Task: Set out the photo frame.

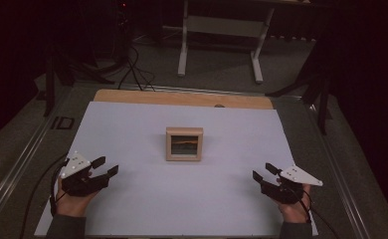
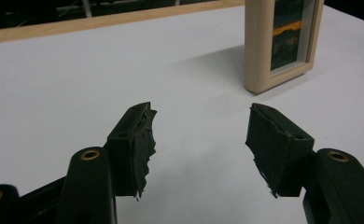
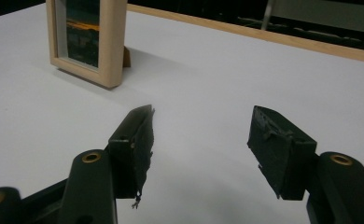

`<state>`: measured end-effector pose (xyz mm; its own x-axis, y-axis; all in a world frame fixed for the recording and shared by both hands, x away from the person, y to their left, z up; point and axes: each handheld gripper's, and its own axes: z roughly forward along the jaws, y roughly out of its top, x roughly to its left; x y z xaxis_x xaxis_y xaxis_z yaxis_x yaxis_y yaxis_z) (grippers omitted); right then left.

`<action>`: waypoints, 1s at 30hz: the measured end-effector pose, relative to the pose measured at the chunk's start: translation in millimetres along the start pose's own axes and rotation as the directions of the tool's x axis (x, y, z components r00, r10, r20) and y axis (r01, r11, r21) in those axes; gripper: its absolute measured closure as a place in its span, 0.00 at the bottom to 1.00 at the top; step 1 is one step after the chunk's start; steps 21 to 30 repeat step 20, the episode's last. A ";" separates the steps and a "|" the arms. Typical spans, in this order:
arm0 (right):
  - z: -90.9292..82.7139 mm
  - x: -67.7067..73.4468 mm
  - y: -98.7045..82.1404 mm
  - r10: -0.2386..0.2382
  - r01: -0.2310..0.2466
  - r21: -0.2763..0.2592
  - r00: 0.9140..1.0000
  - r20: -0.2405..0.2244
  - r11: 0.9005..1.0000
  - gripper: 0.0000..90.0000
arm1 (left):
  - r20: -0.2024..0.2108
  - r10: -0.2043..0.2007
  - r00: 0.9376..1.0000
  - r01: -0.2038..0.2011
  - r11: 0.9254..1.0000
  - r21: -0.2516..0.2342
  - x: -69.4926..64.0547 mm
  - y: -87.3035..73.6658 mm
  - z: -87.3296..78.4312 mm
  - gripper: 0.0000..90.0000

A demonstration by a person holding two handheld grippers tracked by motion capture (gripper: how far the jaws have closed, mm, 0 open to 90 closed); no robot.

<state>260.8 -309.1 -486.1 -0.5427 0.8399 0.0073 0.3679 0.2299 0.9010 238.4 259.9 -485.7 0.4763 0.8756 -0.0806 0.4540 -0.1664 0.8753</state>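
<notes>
Both jaw pairs wide, empty. Left gripper [image 1: 104, 168] lower left of high view, right gripper [image 1: 263, 173] lower right, both low over white sheet [image 1: 132, 129]. Wooden photo frame [image 1: 184, 144] upright at centre, well apart from both. Judgement: approach symmetrically, pinch side rails, avoid glass, don't tip it back.

The left gripper [image 1: 108, 167] sat low at the near left, held in a hand [image 1: 72, 199] entering from below — jaws spread wide, nothing between them. The right gripper [image 1: 262, 172] mirrored it at the near right, jaws likewise apart and empty.
</notes>
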 end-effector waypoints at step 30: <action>-11.0 4.5 -20.2 -0.015 0.014 0.059 1.000 0.015 0.998 0.40 | -0.068 0.028 0.997 -0.025 0.999 0.036 3.3 -25.7 -18.1 0.44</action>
